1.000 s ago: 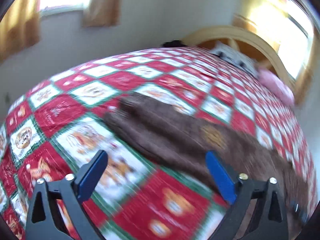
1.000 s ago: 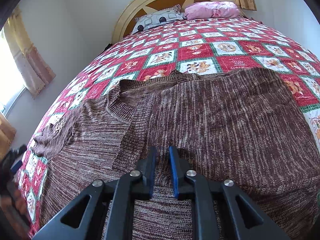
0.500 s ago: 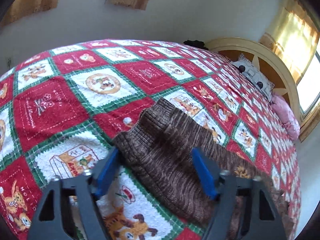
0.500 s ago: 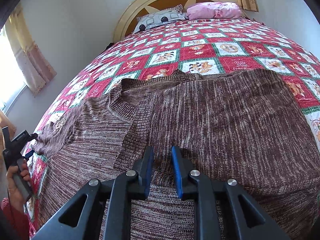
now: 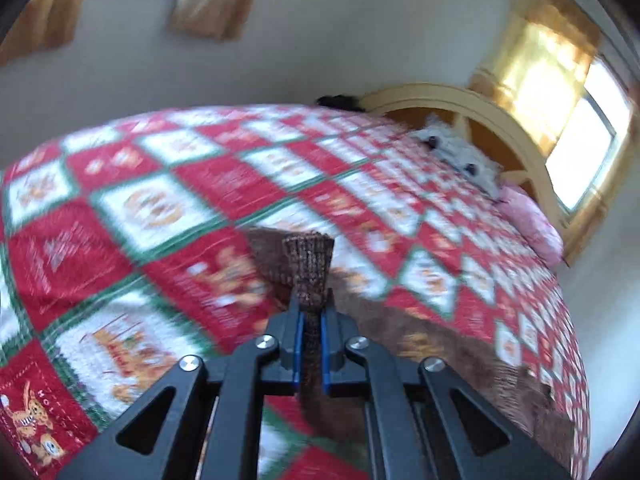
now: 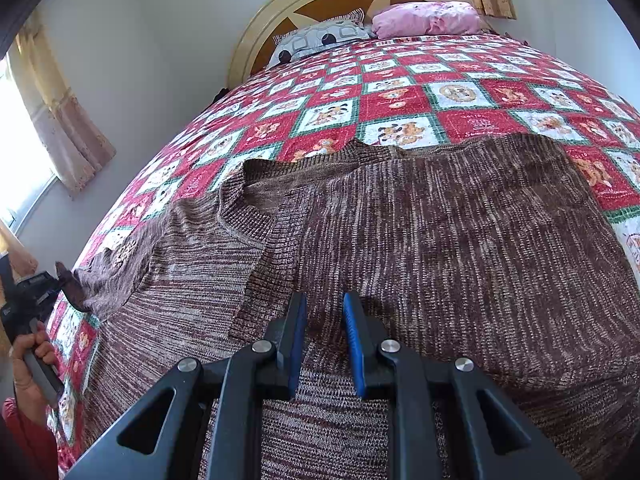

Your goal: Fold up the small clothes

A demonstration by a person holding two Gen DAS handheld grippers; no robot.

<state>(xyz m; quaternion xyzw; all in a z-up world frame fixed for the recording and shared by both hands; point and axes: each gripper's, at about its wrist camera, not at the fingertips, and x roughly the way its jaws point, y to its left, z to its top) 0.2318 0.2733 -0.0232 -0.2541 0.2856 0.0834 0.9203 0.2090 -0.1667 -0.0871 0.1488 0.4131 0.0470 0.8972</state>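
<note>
Sleeve cuff [image 5: 309, 258] of brown knit sweater [image 6: 440, 240] pinched in left gripper [image 5: 311, 316]; right gripper [image 6: 325, 312] narrowly parted over sweater body on patchwork quilt [image 6: 400, 96].

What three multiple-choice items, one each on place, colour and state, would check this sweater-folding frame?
1. Where does the brown knit sweater lie?
A. On the checked quilt
B. On the pillows
C. On the floor

2. What colour is the pillow at the right of the headboard?
A. Green
B. Pink
C. Black

3. How is the left claw set?
A. Wide open above the quilt
B. Shut on nothing
C. Shut on the sleeve cuff

Key:
1. A: red, white and green quilt squares show around the spread sweater.
2. B: it is pink, beside a grey patterned pillow.
3. C: the ribbed sleeve cuff sticks out between its blue pads, while the right claw hovers slightly open over the sweater body.
</note>
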